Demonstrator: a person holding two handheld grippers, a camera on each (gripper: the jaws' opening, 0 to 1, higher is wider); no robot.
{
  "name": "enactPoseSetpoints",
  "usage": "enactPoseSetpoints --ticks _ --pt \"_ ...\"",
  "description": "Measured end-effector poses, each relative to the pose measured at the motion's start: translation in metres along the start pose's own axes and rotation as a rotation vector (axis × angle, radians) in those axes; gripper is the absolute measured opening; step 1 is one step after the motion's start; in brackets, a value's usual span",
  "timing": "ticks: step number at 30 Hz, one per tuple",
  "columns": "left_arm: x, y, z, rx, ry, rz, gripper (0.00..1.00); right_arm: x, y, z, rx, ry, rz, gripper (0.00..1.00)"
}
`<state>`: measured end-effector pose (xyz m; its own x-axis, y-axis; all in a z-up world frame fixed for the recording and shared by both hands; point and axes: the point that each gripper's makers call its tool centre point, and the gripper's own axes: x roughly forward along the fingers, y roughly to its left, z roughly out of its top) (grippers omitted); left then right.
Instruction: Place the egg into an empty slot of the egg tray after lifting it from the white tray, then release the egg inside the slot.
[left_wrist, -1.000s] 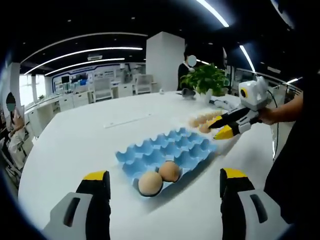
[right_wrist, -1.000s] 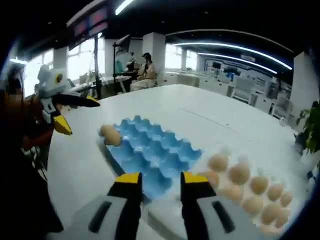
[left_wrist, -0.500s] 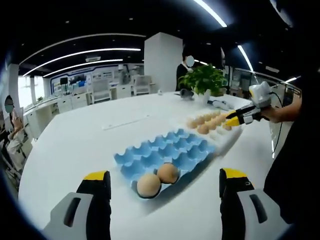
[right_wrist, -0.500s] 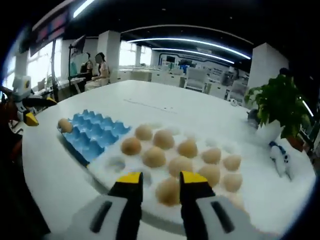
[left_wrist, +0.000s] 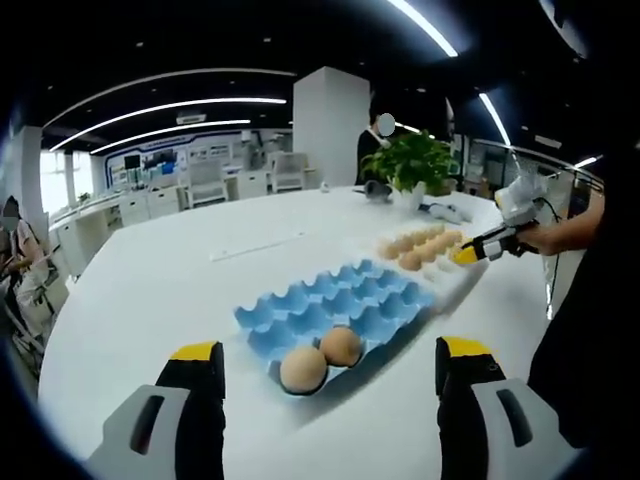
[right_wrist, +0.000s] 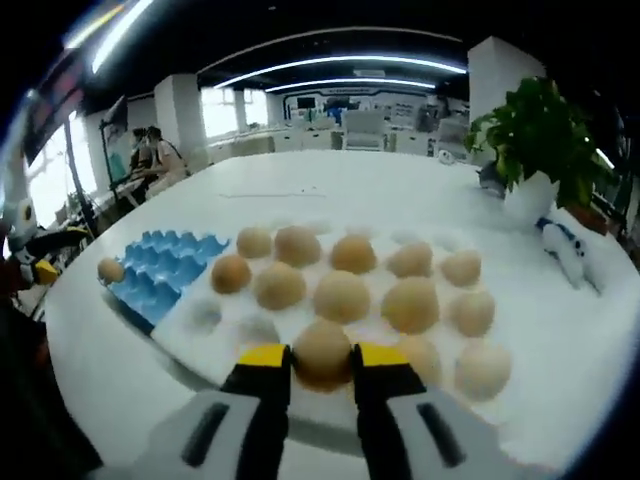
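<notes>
The white tray holds several brown eggs in the right gripper view. My right gripper is at its near edge, jaws pressed to both sides of one egg that still sits in the tray. Left of it lies the blue egg tray with an egg at its far end. In the left gripper view the blue egg tray carries two eggs in its near corner, most slots empty. My left gripper hovers in front of it, open wide. The right gripper reaches the white tray.
A potted plant stands behind the white tray, with a small white and blue object beside it. A person's arm holds the right gripper. People sit at desks in the background. The big white table spreads all around.
My right gripper came in lower over the white tray's near row and its jaws narrowed onto one egg. The left gripper has stayed open and nearly still.
</notes>
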<state>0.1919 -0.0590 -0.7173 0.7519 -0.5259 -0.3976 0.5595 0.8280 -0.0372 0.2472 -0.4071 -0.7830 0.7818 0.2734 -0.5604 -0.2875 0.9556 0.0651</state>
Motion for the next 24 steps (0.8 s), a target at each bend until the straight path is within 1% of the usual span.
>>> enactPoseSetpoints --ticks 2,4,5,7,8,9,11,12,15,17,18,19,20,21,22,23,24 --pt "0.000 0.000 -0.001 -0.002 0.002 0.000 0.88 -0.001 0.001 0.000 -0.011 0.002 0.003 0.25" --pt "0.000 0.000 -0.002 -0.003 0.005 -0.002 0.88 0.000 0.001 0.000 0.001 0.008 0.001 0.25" --pt "0.000 -0.001 -0.002 -0.003 0.006 -0.003 0.87 0.000 0.001 0.000 0.011 0.029 -0.001 0.25" --pt "0.000 -0.001 -0.002 -0.001 0.007 -0.003 0.87 -0.001 0.001 -0.003 0.021 0.110 -0.008 0.25" --pt "-0.001 -0.001 -0.002 -0.004 0.004 -0.004 0.87 0.000 0.001 -0.003 0.011 0.161 -0.006 0.25" --pt "-0.001 -0.001 -0.001 -0.004 0.000 -0.004 0.87 0.001 0.001 -0.004 -0.004 0.255 -0.007 0.25" --pt "0.000 0.000 -0.001 -0.002 -0.001 0.000 0.87 0.004 0.001 -0.004 -0.048 0.335 0.010 0.25" --pt "0.000 0.000 -0.001 -0.007 -0.003 0.000 0.87 0.004 0.002 -0.005 -0.060 0.352 0.021 0.25" --pt "-0.001 0.000 -0.002 -0.008 -0.004 0.003 0.86 0.005 0.003 -0.005 -0.140 0.353 0.062 0.25" --pt "-0.001 0.001 -0.003 -0.009 -0.003 0.003 0.85 0.005 0.004 -0.006 -0.145 0.344 0.061 0.25" --pt "-0.001 0.001 -0.003 -0.011 -0.003 0.003 0.85 0.004 0.003 -0.006 -0.134 0.336 0.060 0.24" --pt "-0.001 0.001 -0.003 -0.013 -0.005 0.003 0.85 0.003 0.002 -0.005 -0.070 0.297 0.051 0.24" --pt "-0.001 0.001 -0.003 -0.013 -0.005 0.003 0.85 0.002 0.002 -0.004 -0.041 0.275 0.054 0.23" --pt "-0.002 0.002 -0.003 -0.012 -0.005 0.005 0.85 0.000 0.002 -0.003 -0.067 0.239 0.086 0.23" --pt "-0.002 0.003 -0.002 -0.013 -0.008 0.008 0.85 -0.002 0.002 -0.002 0.001 0.230 0.071 0.23" --pt "-0.002 0.003 -0.002 -0.014 -0.010 0.009 0.85 -0.005 0.001 -0.001 -0.013 0.208 0.071 0.23" --pt "-0.002 0.004 -0.002 -0.015 -0.011 0.010 0.85 -0.007 0.000 0.000 -0.005 0.202 0.061 0.22"
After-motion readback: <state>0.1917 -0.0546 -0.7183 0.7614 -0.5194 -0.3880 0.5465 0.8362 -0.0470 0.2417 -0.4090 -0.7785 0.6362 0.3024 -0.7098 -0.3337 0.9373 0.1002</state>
